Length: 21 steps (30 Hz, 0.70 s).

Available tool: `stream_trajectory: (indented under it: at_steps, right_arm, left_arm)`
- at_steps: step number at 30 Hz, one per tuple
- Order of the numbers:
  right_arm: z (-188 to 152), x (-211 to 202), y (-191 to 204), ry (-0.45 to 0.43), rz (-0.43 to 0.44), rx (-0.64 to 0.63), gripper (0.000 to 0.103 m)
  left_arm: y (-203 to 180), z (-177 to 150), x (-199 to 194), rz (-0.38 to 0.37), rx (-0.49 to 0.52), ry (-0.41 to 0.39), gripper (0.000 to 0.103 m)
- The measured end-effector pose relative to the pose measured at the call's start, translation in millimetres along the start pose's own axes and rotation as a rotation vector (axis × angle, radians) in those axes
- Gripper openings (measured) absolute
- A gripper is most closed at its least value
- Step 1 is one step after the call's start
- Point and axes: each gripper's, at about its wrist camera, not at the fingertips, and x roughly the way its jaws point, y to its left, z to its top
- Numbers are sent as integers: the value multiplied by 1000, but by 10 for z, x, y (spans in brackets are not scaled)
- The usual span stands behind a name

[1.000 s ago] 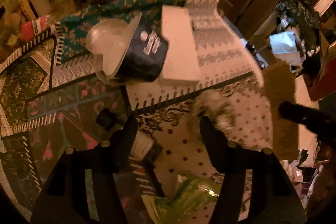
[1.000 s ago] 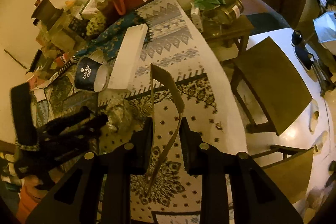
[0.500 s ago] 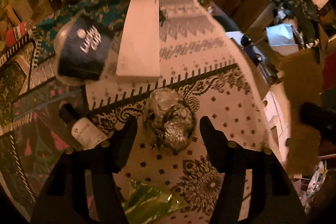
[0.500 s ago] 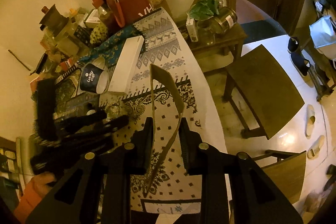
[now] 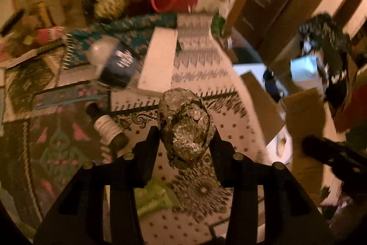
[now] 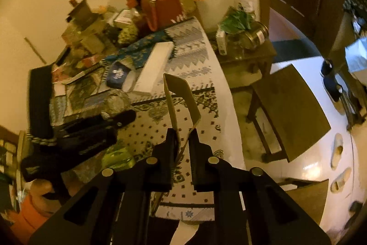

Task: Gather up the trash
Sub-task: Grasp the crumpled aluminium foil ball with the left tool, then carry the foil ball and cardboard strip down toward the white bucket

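My left gripper [image 5: 185, 137] is closing; the crumpled foil ball [image 5: 184, 125] sits between its fingers, both pads pressing its sides, lifted above the patterned tablecloth [image 5: 231, 130]. My right gripper [image 6: 183, 141] is fully closed on a folded cardboard strip [image 6: 181, 95] standing upright from the jaws.

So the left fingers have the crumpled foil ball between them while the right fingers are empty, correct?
Not quite. The right gripper is shut on a folded strip of brown cardboard, as the right wrist view shows. The left gripper does have the crumpled foil ball between its fingers, which are closing.
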Motion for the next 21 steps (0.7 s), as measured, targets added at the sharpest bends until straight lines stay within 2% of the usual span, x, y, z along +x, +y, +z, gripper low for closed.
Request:
stream_trajectory:
  at_steps: [10, 16, 17, 21]
  right_arm:
    - [-31, -638, 395, -129, 66, -149, 10]
    - [-198, -1019, 676, -212, 93, -178, 10]
    - [-250, -1085, 734, -225, 94, -179, 10]
    - [-488, -1297, 936, -265, 84, -176, 10]
  left_arm:
    - [39, -394, -1377, 26, -120, -253, 38]
    - [42, -614, -2034, 27, -113, -362, 33]
    - [43, -672, -2147, 24, -104, -379, 28]
    - [95, -922, -2502, -4, -84, -436, 28]
